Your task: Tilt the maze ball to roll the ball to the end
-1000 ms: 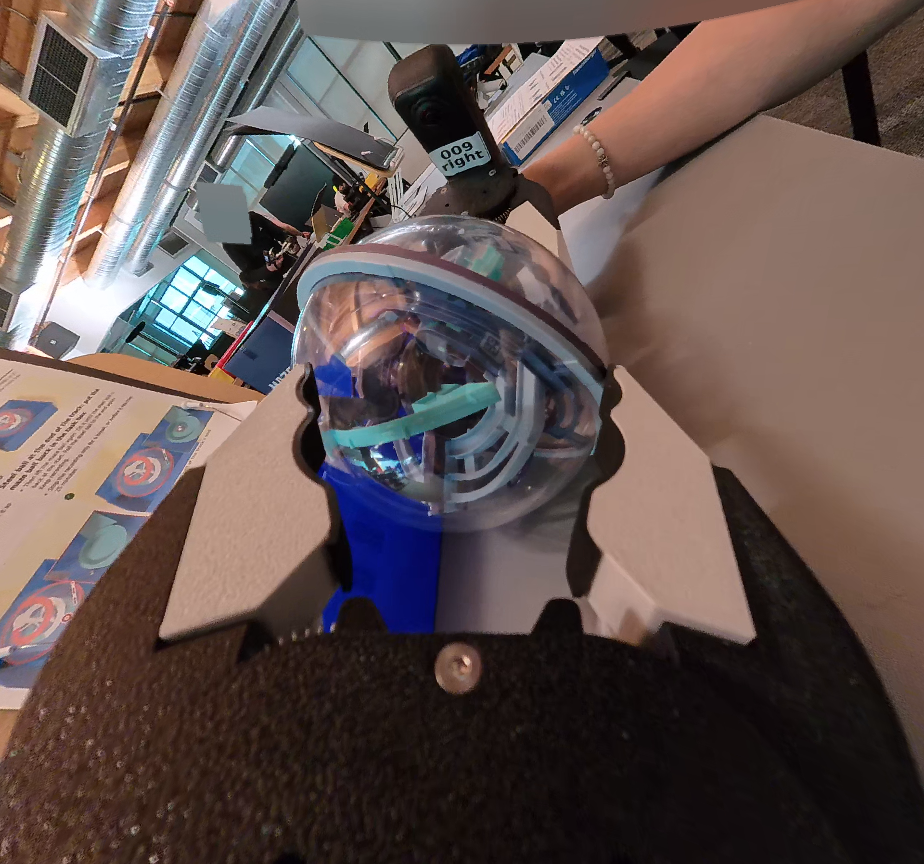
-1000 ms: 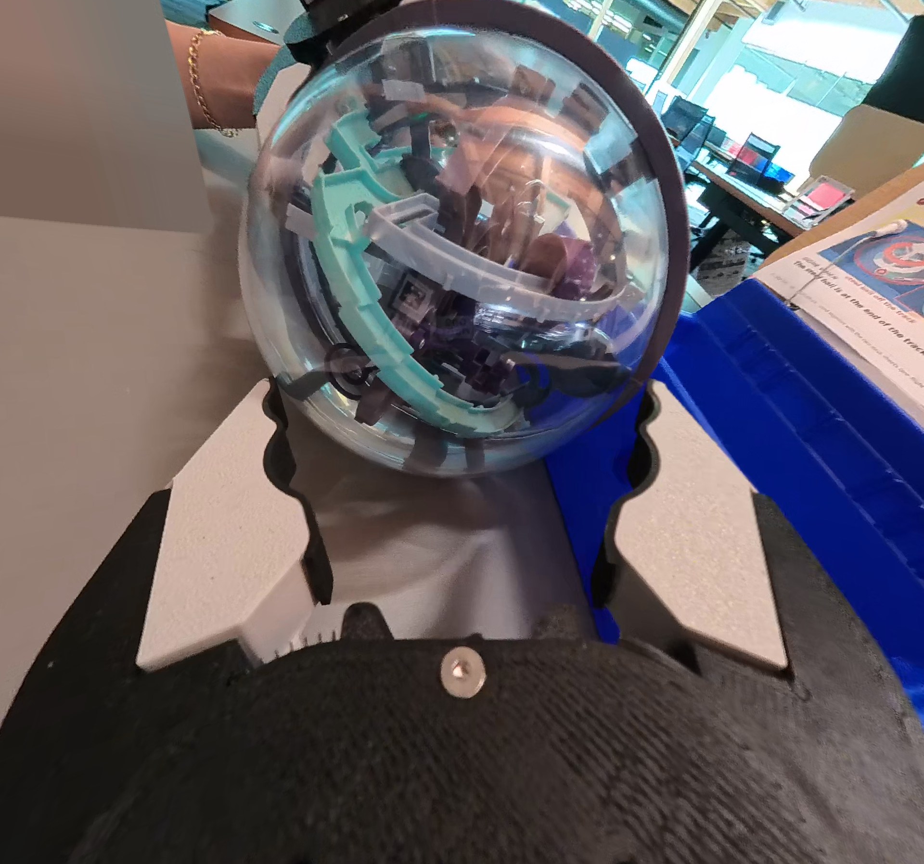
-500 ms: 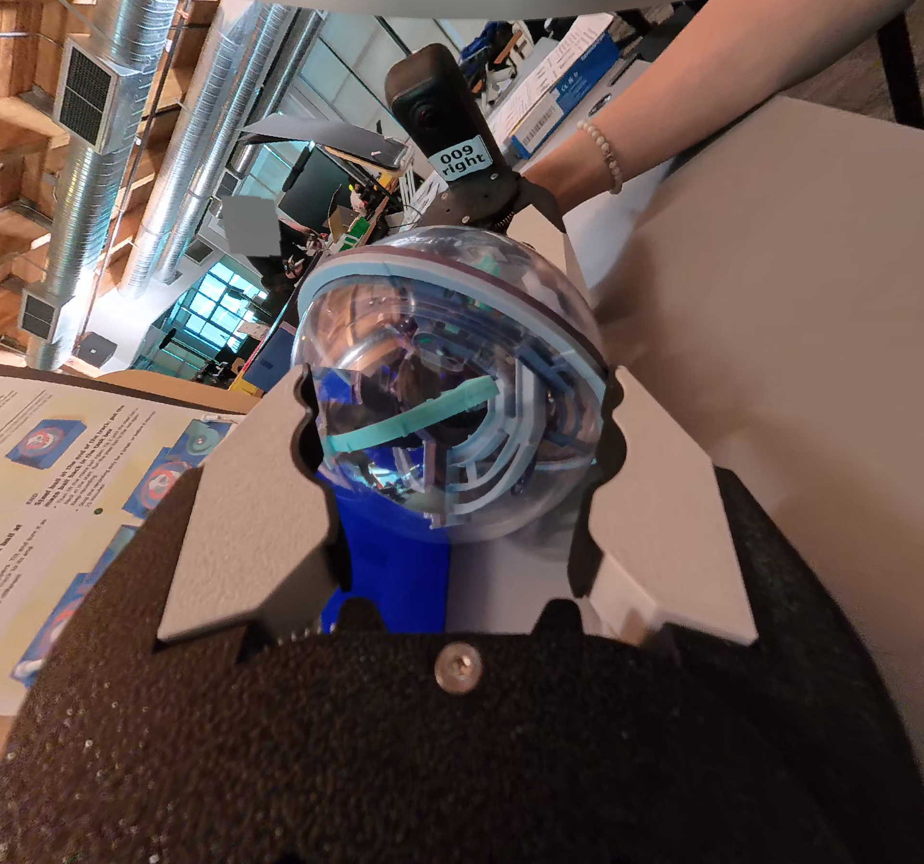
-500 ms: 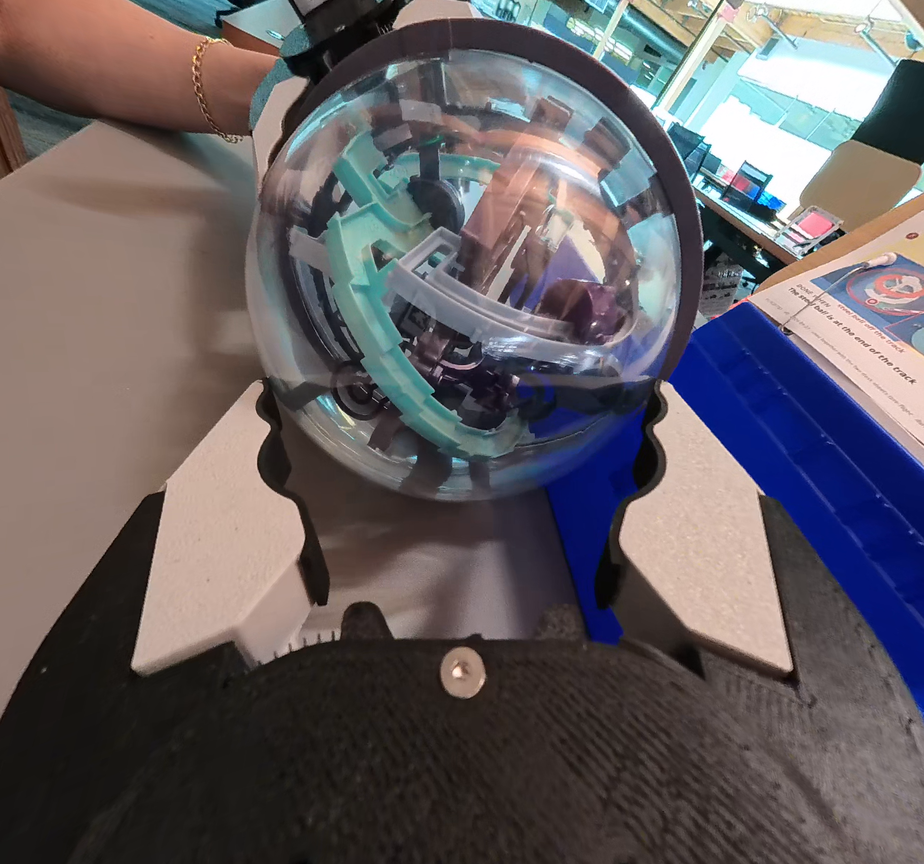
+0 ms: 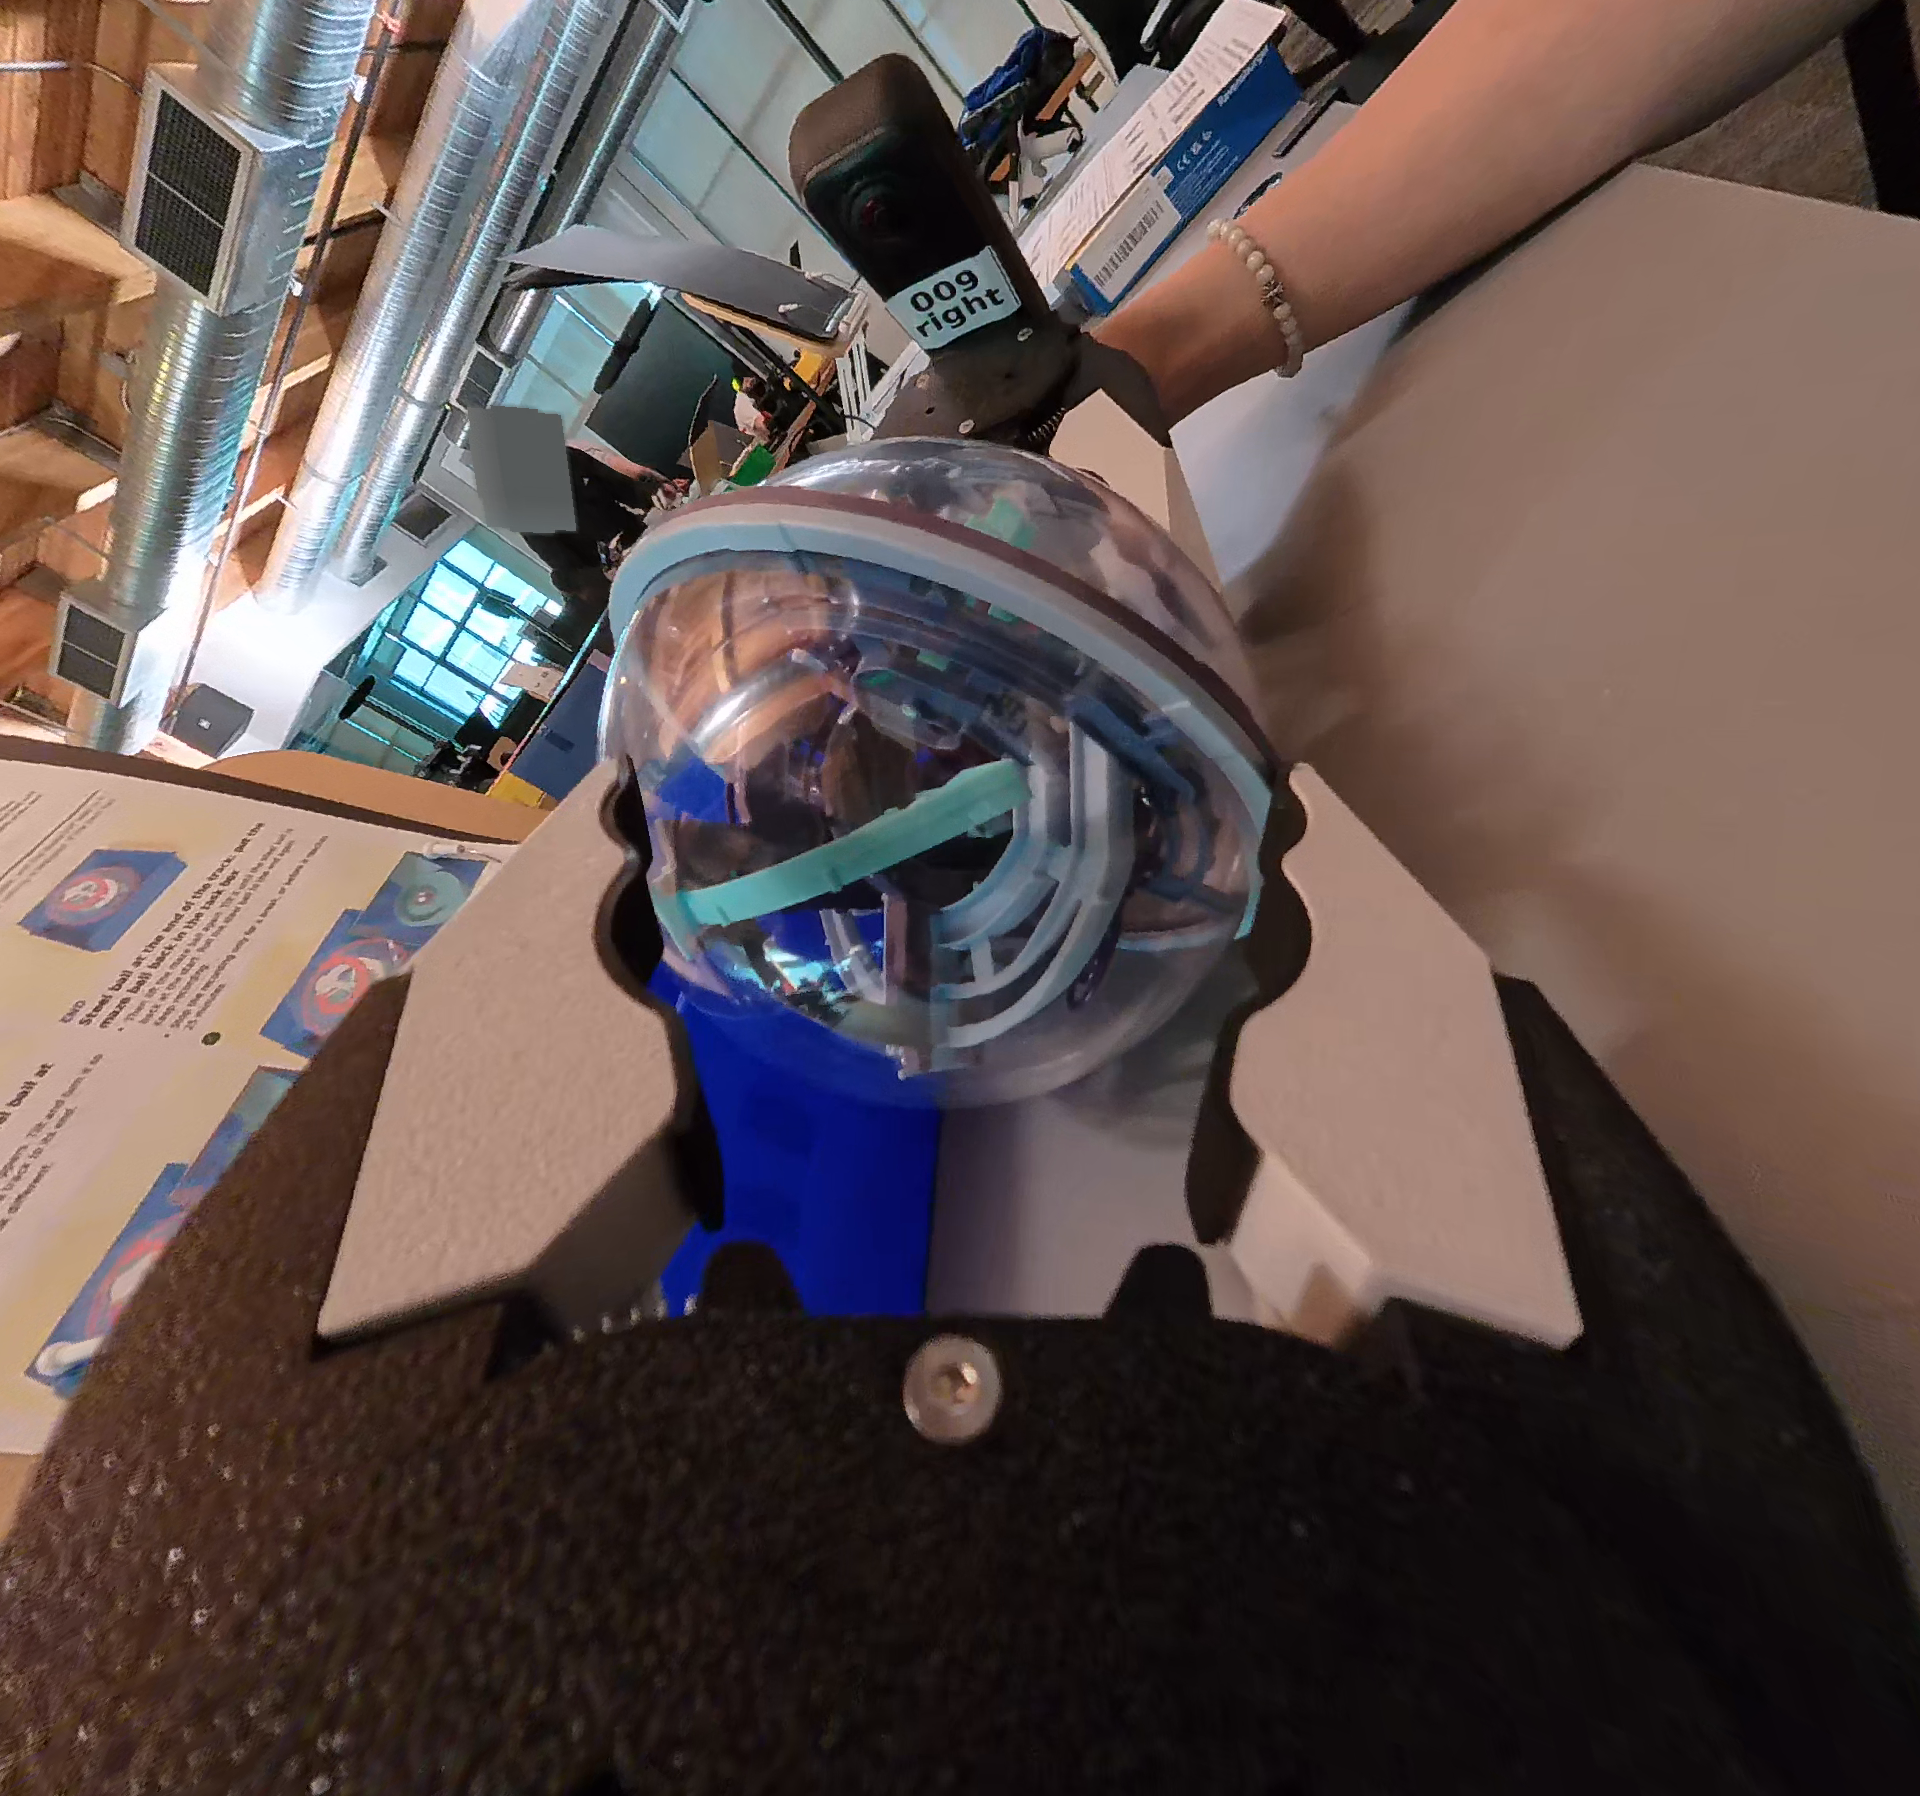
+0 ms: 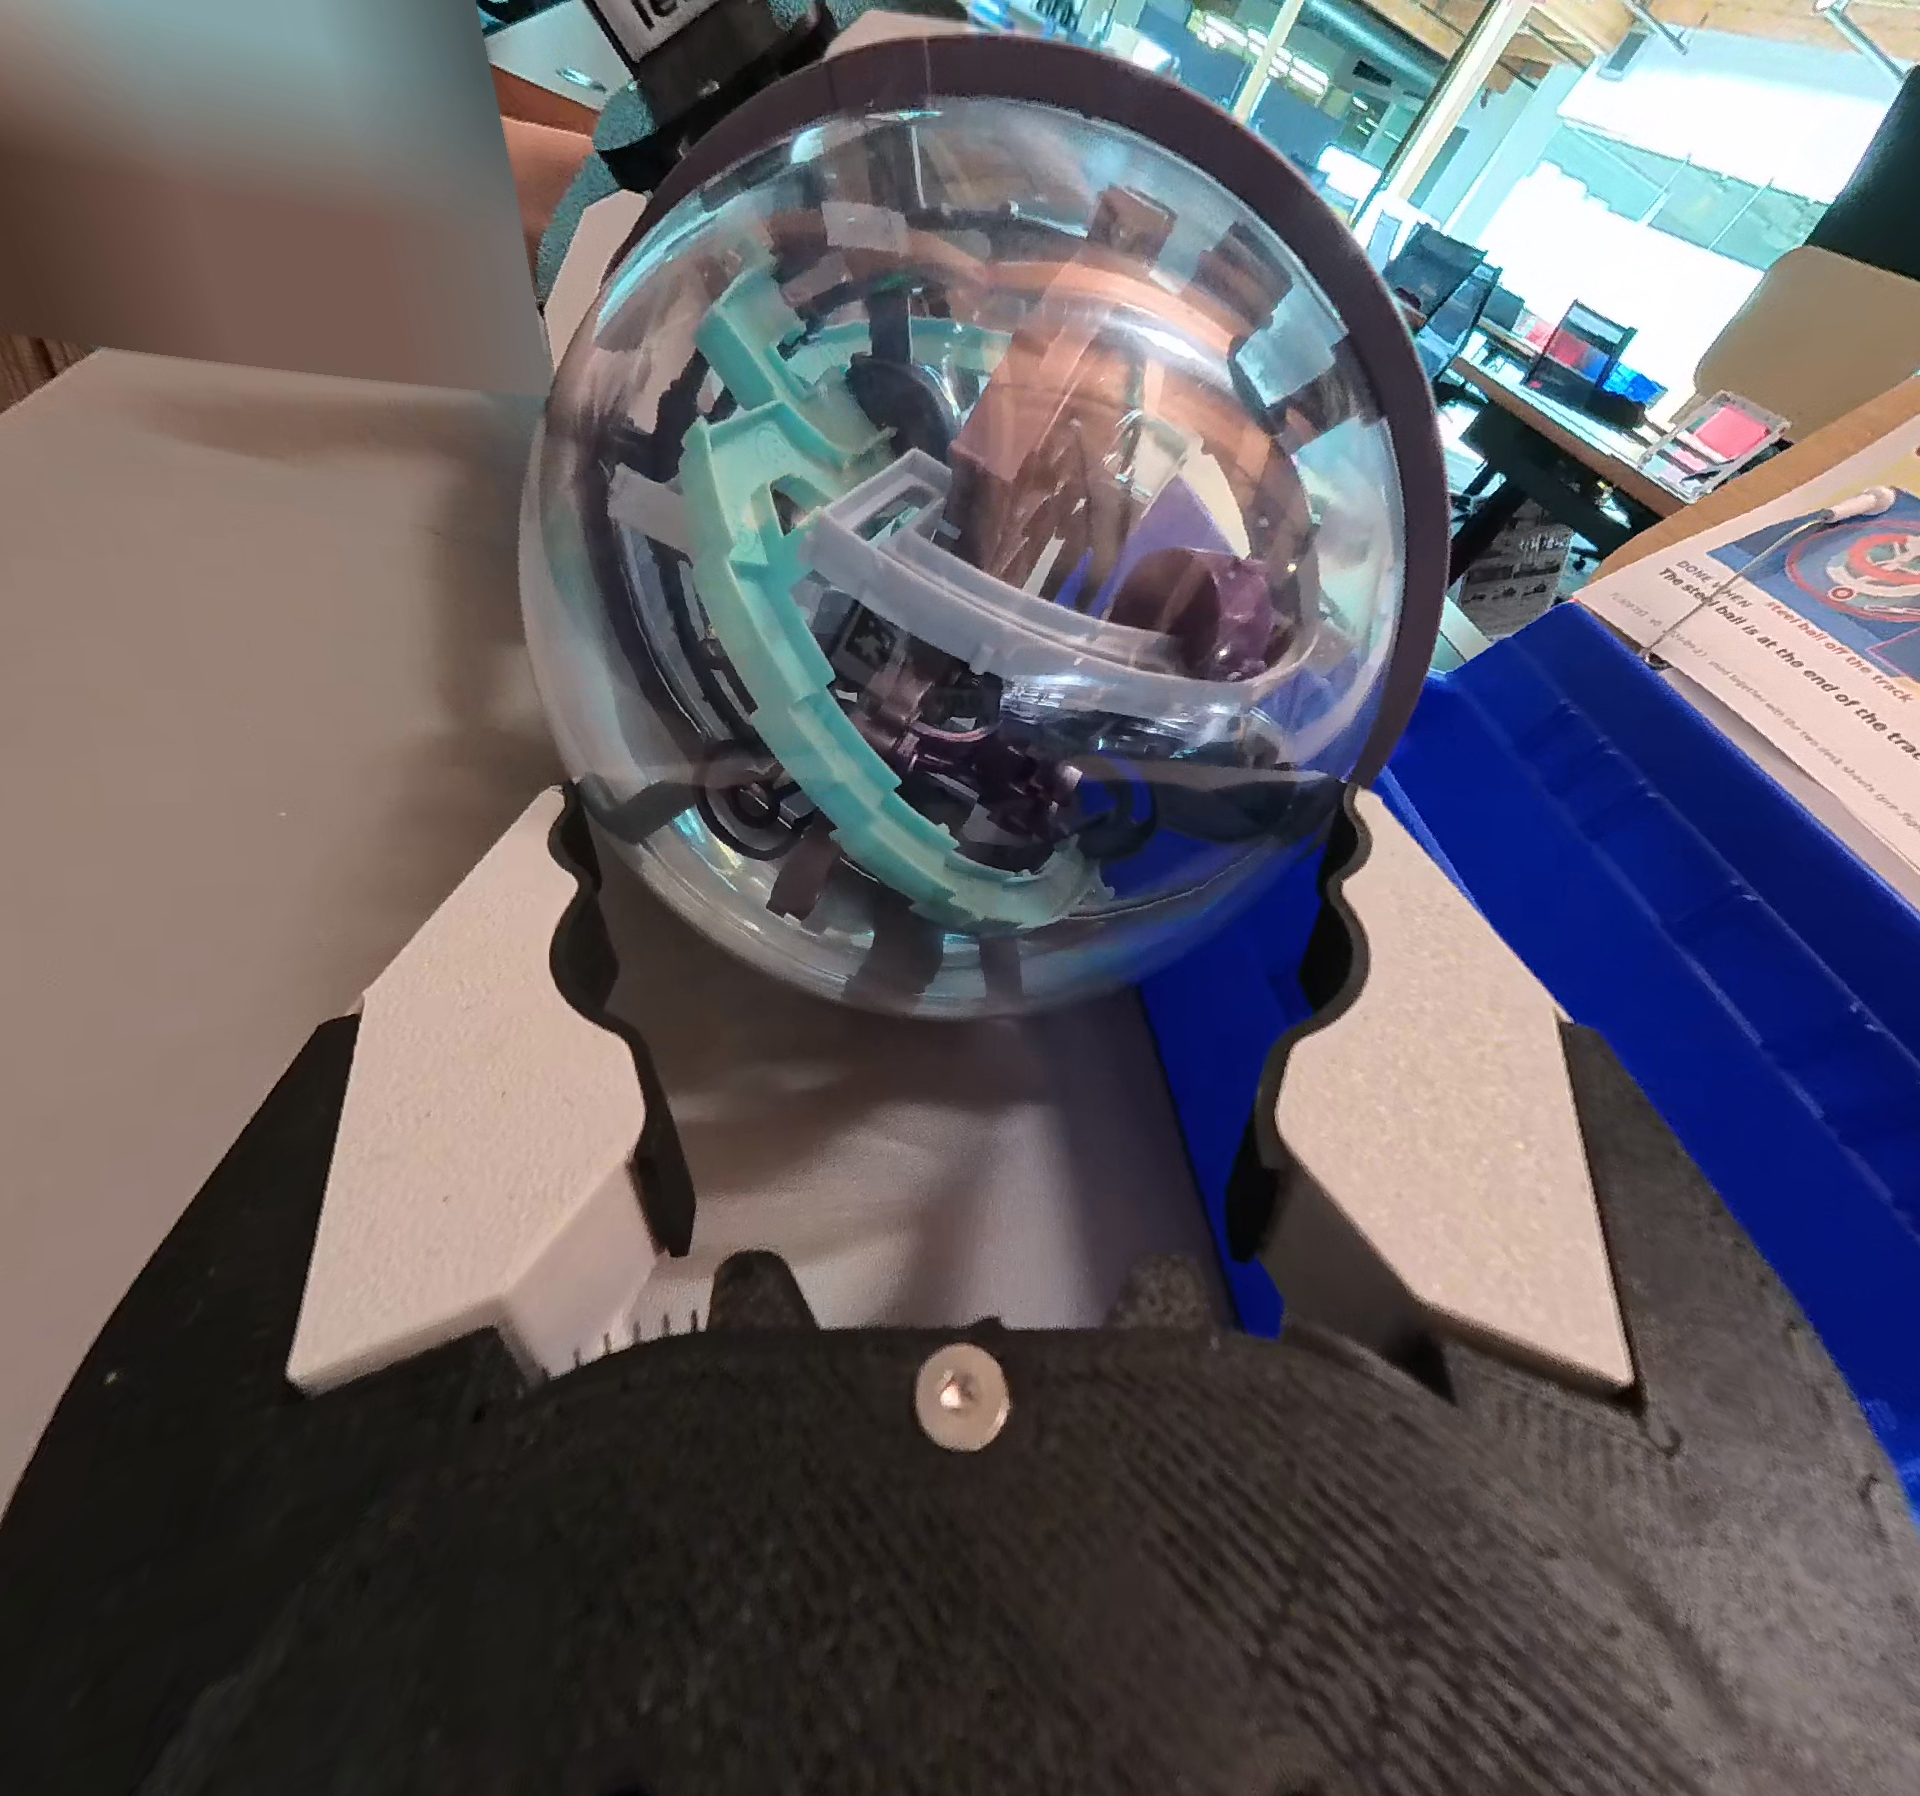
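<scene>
left wrist view: your left hand-held gripper is clamped on the maze ball, lifted between both grippers.
right wrist view: your right hand-held gripper clamps the opposite side.
handling: rigid, smooth, likely slippery shell; hold at its widest part.

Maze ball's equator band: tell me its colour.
Dark purple-brown on the maze ball, clearest in the right wrist view along the band.

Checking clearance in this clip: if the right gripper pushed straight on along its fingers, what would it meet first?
The maze ball: the right gripper is already shut on its clear shell. Directly beyond the ball sits the left gripper, gripping the opposite side.
</scene>
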Demonstrator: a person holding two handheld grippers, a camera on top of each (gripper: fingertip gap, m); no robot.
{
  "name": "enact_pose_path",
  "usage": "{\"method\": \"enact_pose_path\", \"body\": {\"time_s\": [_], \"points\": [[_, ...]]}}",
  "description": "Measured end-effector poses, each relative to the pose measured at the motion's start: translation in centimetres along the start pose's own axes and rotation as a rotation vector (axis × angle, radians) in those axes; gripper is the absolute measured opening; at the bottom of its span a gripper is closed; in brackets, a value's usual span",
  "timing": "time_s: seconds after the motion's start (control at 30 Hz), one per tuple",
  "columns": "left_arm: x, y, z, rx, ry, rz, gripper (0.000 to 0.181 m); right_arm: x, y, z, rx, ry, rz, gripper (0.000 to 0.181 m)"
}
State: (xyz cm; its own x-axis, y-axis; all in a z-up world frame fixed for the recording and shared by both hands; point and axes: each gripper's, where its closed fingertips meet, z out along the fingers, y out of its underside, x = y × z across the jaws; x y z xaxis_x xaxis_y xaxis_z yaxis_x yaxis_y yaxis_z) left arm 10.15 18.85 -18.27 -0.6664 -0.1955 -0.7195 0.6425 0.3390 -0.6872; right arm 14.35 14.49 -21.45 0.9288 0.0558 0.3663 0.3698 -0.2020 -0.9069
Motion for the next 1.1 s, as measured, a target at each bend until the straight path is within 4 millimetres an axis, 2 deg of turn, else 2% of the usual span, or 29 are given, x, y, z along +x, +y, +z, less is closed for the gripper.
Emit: {"method": "enact_pose_path", "body": {"time_s": [1.1], "points": [[-0.14, 0.84, -0.17, -0.008, -0.003, -0.091, 0.12, -0.04, -0.33, 0.16, -0.013, 0.008, -0.012, 0.134]]}}
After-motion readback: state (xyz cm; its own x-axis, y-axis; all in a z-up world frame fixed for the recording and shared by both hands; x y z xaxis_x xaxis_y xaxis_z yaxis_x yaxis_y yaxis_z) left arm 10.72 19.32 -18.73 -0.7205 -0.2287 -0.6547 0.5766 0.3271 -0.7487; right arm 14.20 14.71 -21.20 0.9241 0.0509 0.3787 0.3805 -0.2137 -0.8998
